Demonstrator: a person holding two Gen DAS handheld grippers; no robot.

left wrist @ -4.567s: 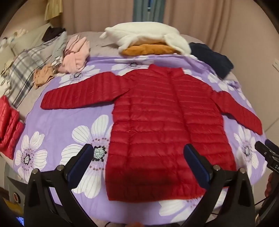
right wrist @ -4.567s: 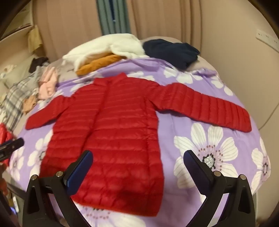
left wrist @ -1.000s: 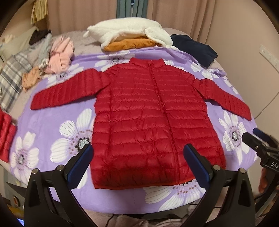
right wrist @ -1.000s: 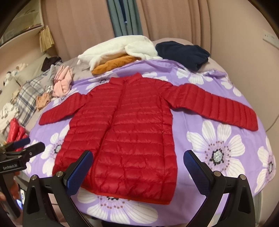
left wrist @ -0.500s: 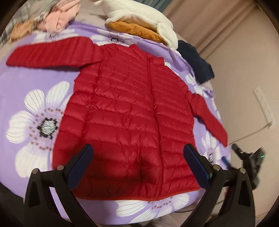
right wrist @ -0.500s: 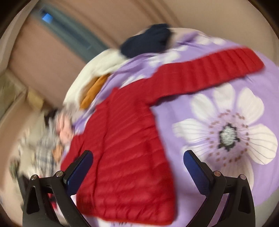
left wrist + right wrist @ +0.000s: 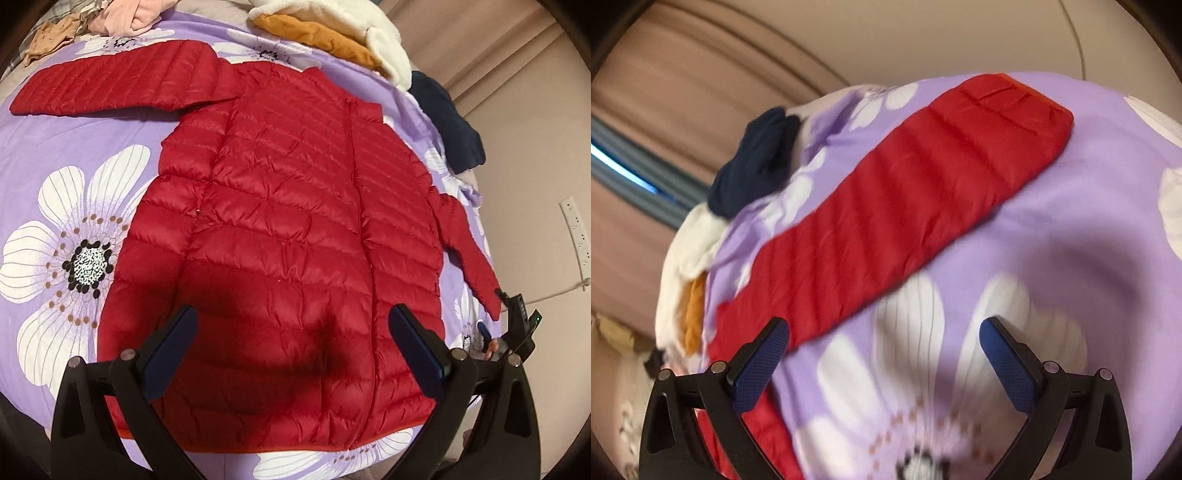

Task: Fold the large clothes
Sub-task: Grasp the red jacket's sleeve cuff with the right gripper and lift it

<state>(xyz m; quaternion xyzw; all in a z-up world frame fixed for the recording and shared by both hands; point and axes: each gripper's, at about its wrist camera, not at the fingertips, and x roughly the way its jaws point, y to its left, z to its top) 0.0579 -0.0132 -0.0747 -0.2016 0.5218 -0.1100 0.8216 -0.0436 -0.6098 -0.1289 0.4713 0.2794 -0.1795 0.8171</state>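
A red quilted puffer jacket (image 7: 280,229) lies flat and front up on a purple flowered bedspread (image 7: 74,155), both sleeves spread out. My left gripper (image 7: 291,332) hovers open above the jacket's lower hem area, nothing between its fingers. In the right wrist view the jacket's right sleeve (image 7: 905,195) runs diagonally across the bedspread (image 7: 1071,240), cuff at the upper right. My right gripper (image 7: 882,343) is open just below that sleeve, over a white flower print. The right gripper's body (image 7: 517,325) shows near the sleeve cuff in the left wrist view.
A white fleece and an orange garment (image 7: 325,33) are piled at the bed's far side, with a navy garment (image 7: 450,125) beside them and pink clothes (image 7: 125,14) at far left. A wall with a socket (image 7: 576,232) lies close on the right.
Both grippers have dropped closer to the bed. The left one has closed in over the jacket's lower body; the right one has swung right toward the right sleeve, its view blurred.
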